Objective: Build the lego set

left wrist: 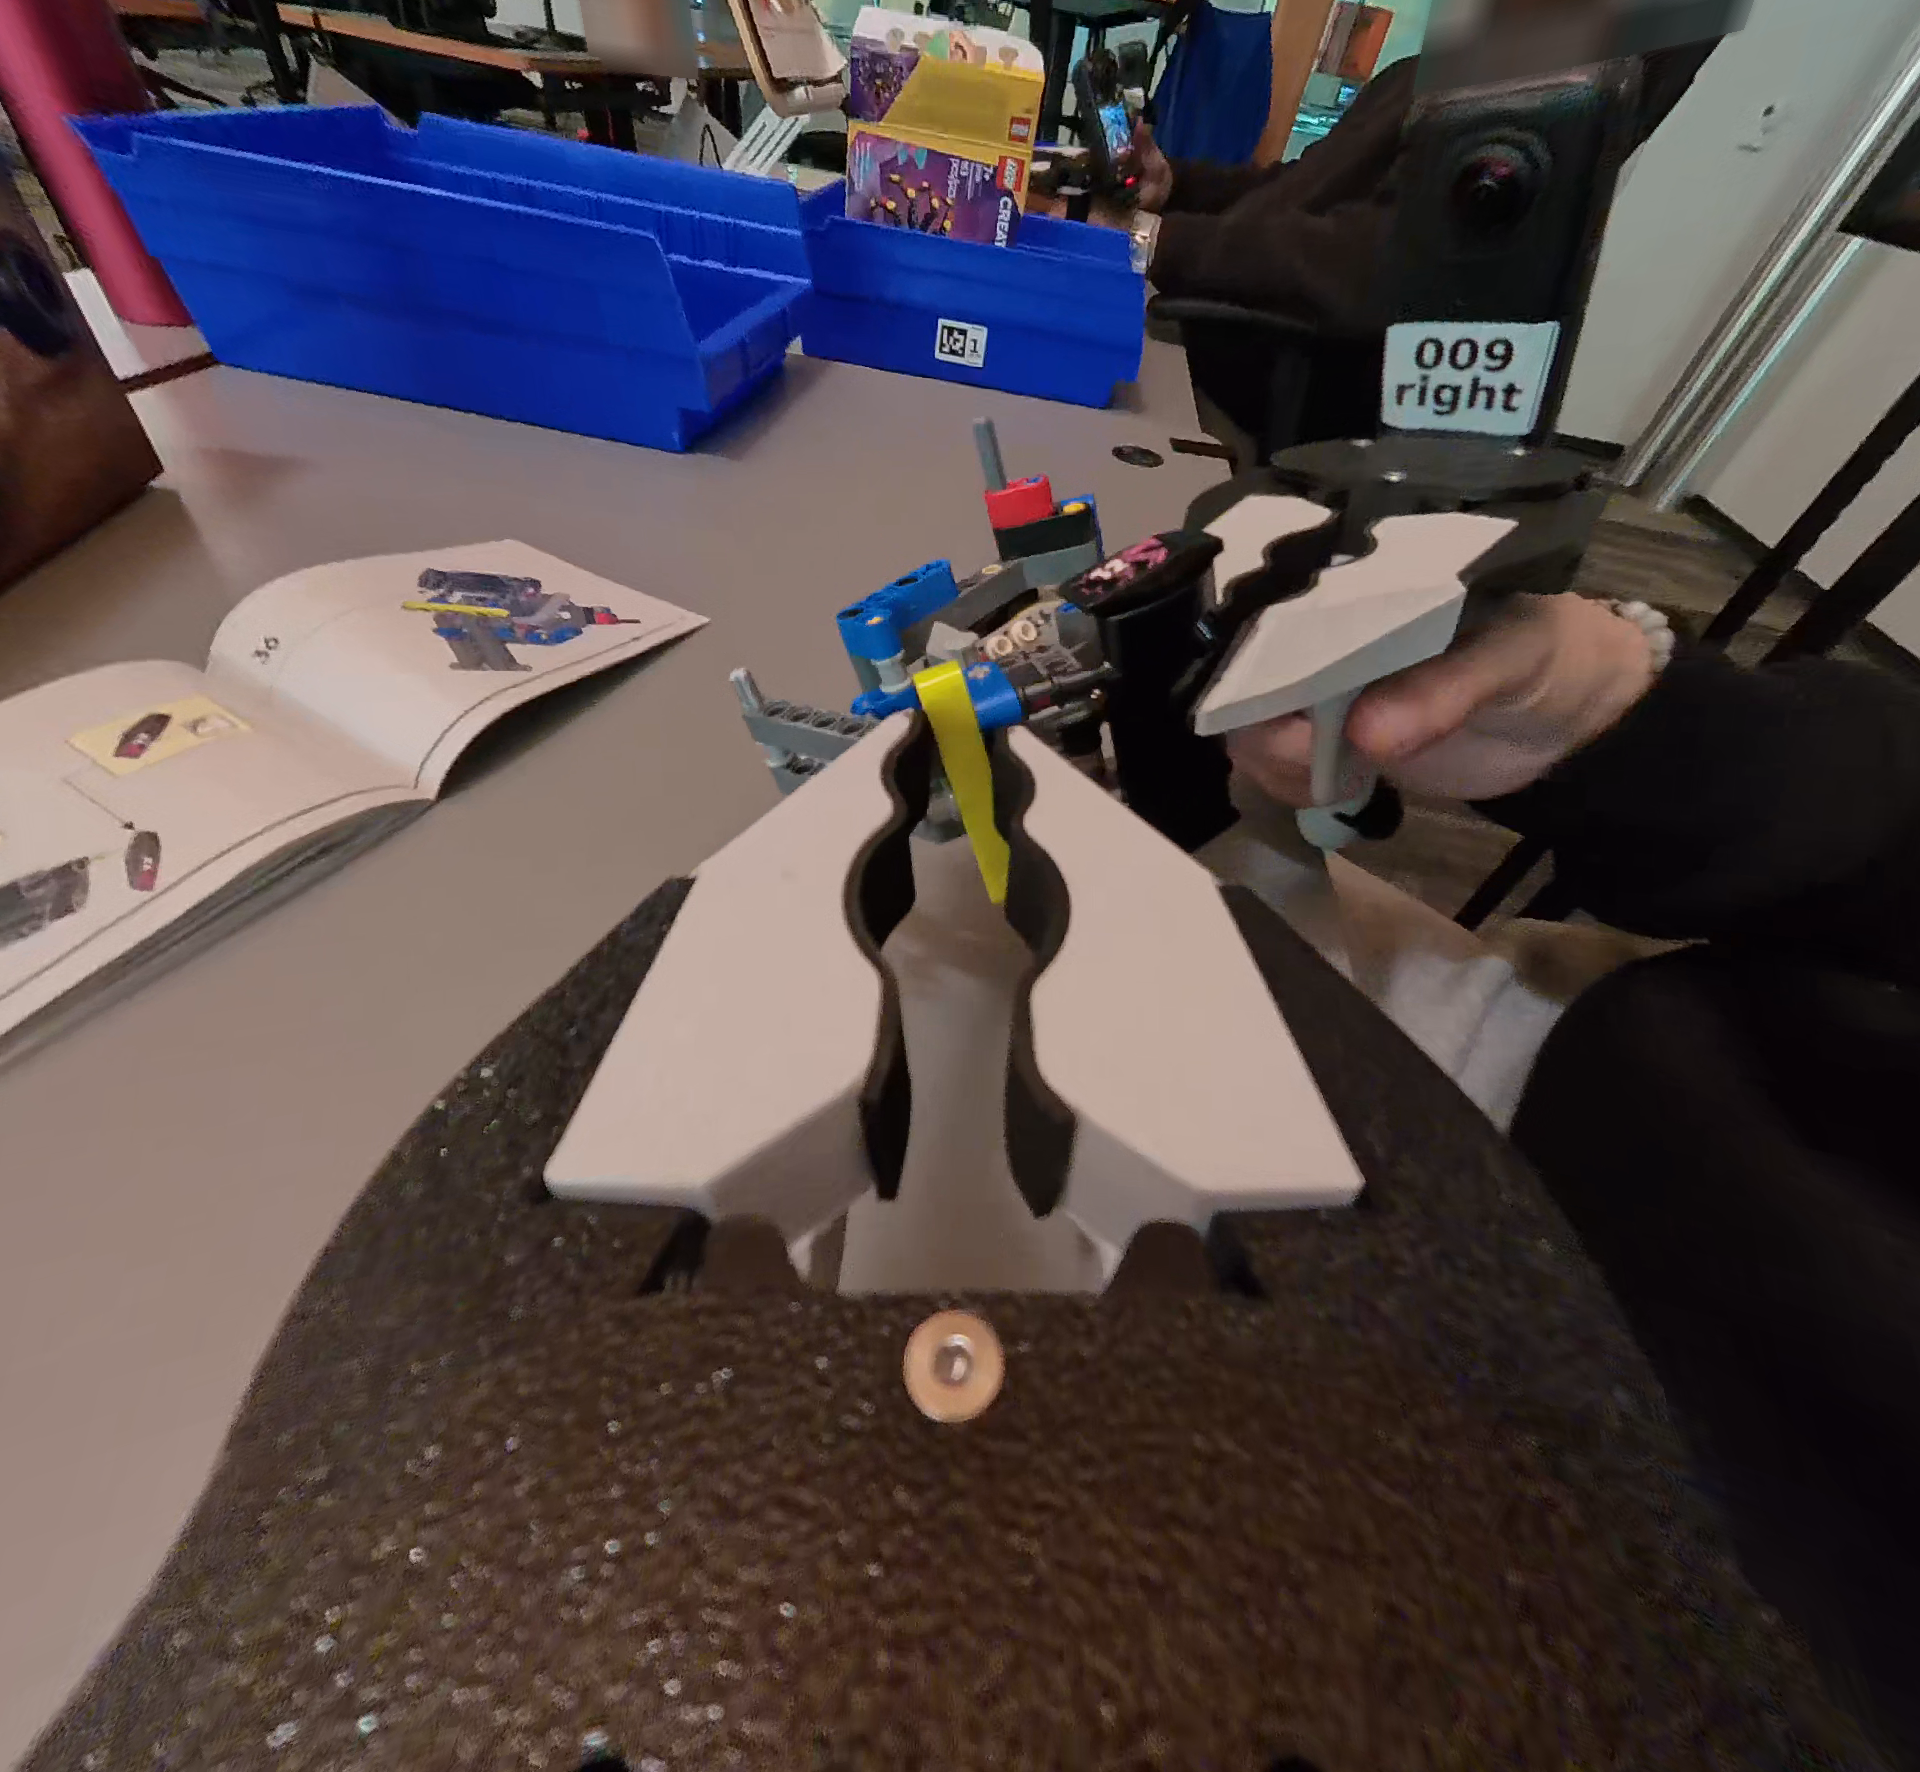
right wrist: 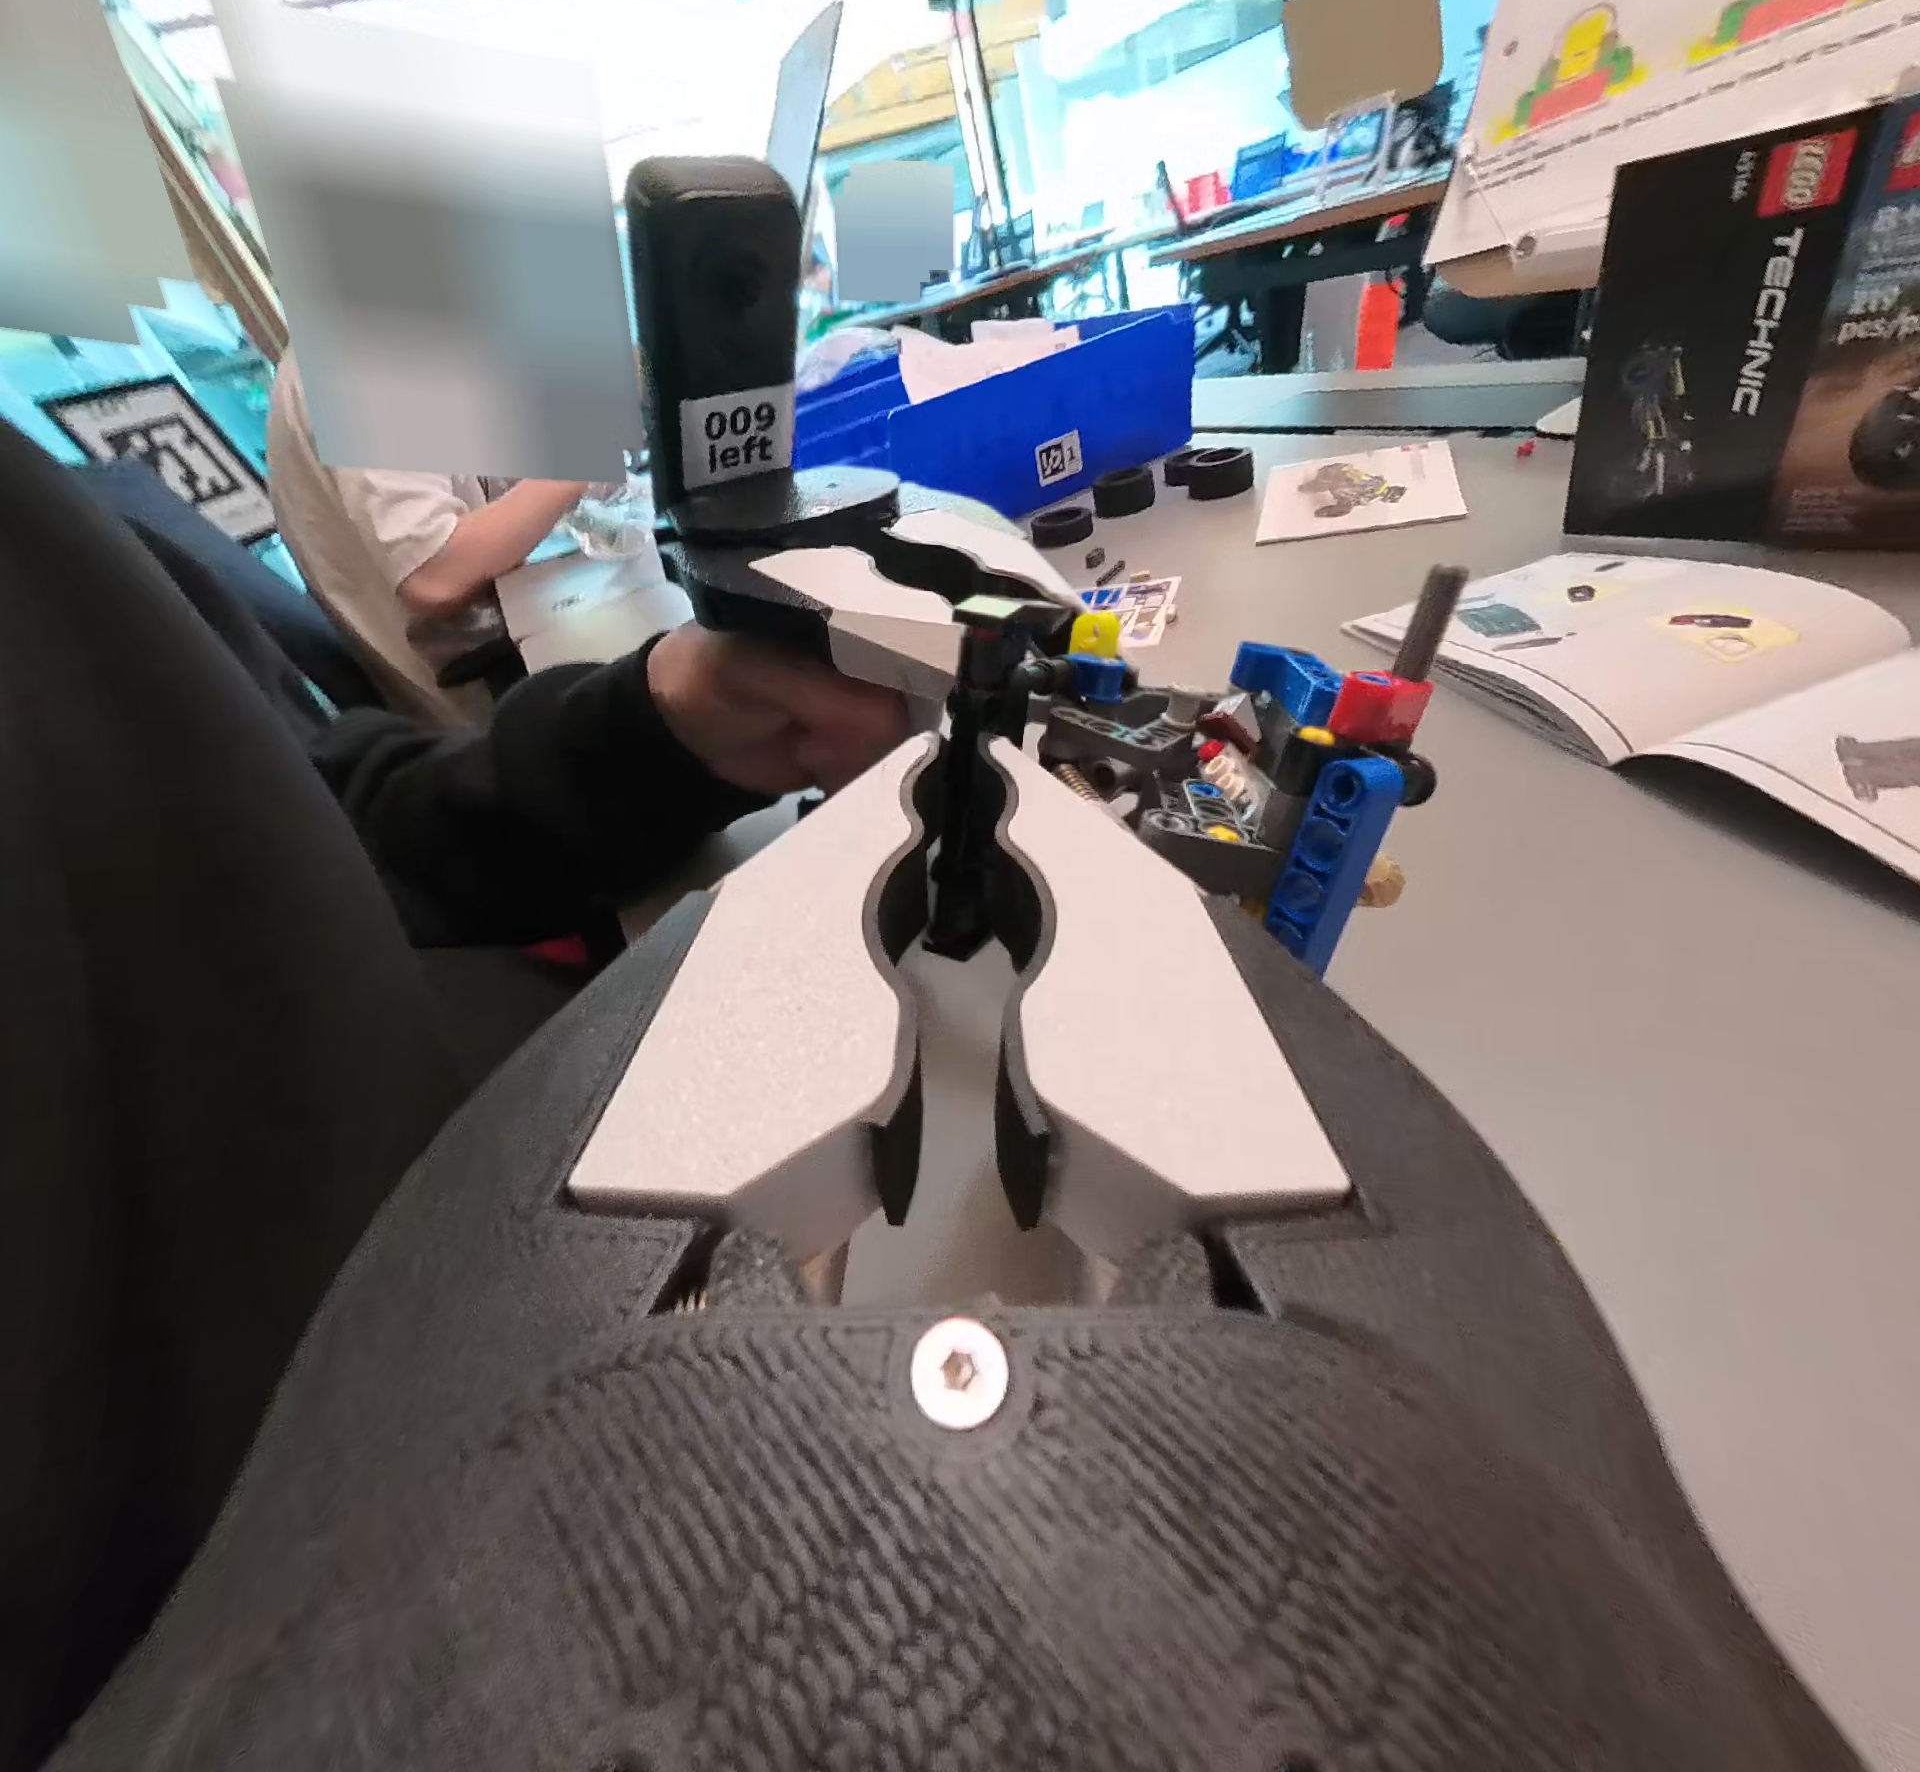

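A partly built brick model point(left wrist: 997, 621) of grey, blue, red and black parts sits between both grippers near the table's edge; it also shows in the right wrist view point(right wrist: 1247, 766). My left gripper point(left wrist: 968, 730) is shut on a thin yellow blade piece point(left wrist: 966, 787) that hangs from a blue connector on the model. The right wrist view shows the left gripper point(right wrist: 1049, 616) with its tips at that yellow piece point(right wrist: 1096, 633). My right gripper point(right wrist: 961, 751) is shut on an upright black part point(right wrist: 961, 818) of the model. The left wrist view shows the right gripper point(left wrist: 1221, 621) beside this black part point(left wrist: 1158, 683).
An open instruction booklet point(left wrist: 312, 683) lies to the left on the grey table point(left wrist: 520, 496). Two blue bins point(left wrist: 468, 268) point(left wrist: 966, 299) stand at the back. In the right wrist view, black tyres point(right wrist: 1122, 488), a sticker sheet point(right wrist: 1132, 598) and a dark box point(right wrist: 1745, 351) lie beyond the model. Less than 4 cm separates the two grippers' tips.
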